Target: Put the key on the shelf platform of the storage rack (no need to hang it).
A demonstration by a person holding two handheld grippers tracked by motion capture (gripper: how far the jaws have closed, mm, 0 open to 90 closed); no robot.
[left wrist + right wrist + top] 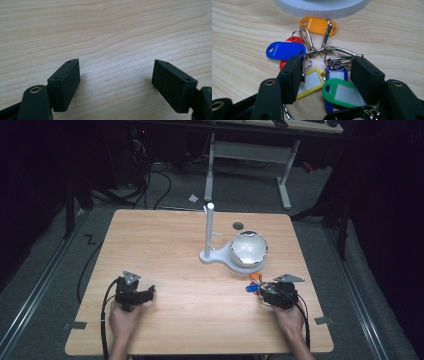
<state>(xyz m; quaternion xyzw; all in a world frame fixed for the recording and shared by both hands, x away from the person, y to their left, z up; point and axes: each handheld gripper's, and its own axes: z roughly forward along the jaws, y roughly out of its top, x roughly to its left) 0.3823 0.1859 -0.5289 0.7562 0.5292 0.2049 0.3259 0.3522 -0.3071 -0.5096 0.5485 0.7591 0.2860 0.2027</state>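
Note:
A bunch of coloured key tags [254, 283] on metal rings lies on the wooden table [190, 320], just in front of a white stand's base [322, 7]. In the right gripper view I see an orange tag [318, 25], a blue tag [284, 50], a yellow-rimmed tag [312, 81] and a green tag [342, 92]. My right gripper [327, 68] is open, its jaws astride the near tags and rings. Over bare wood at the table's left front, my left gripper [116, 72] stands open with nothing between its jaws.
The white stand [215, 256] has an upright pole [209, 227] with a small peg. A shiny metal bowl [248, 249] rests on its base. A small dark round spot [238, 225] marks the table behind it. Beyond the table are a desk frame [250, 152] and floor cables.

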